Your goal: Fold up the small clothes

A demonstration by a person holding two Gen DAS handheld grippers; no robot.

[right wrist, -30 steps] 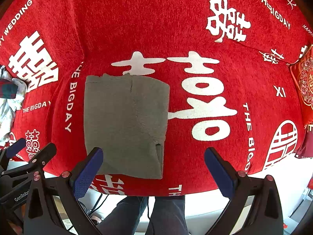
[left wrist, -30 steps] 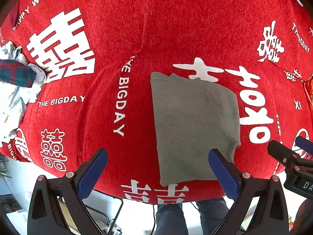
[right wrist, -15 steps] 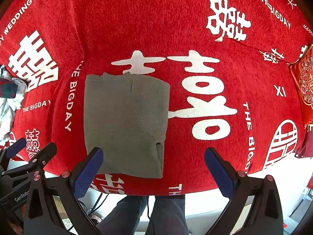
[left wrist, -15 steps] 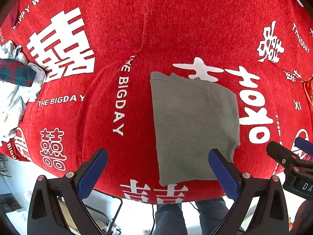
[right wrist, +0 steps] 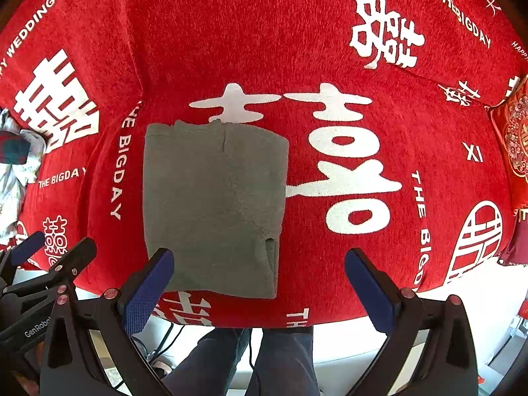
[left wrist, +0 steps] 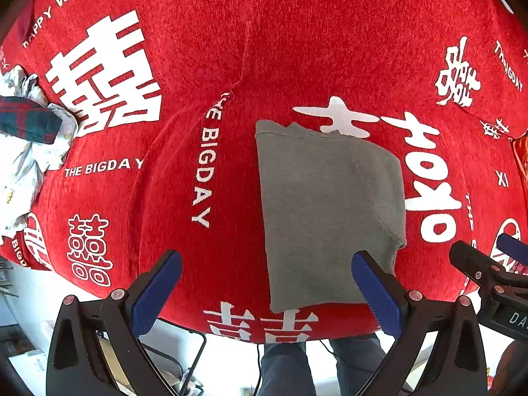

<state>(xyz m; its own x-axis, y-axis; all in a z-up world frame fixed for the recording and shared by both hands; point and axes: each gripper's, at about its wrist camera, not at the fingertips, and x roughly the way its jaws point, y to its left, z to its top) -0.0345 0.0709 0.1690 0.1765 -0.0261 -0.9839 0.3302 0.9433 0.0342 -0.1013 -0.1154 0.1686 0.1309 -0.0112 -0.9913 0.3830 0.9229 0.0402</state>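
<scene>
A small grey garment lies folded into a flat rectangle on a red cover with white lettering. My left gripper hovers open above the cover's near edge, its right fingertip over the garment's near right corner, nothing between the blue pads. My right gripper is open too, its left fingertip over the garment's near left corner. Each gripper shows at the side of the other's view: the right gripper and the left gripper.
A heap of other clothes, white and dark plaid, lies at the far left of the red cover. A red patterned cushion sits at the right. A person's legs stand below the near edge.
</scene>
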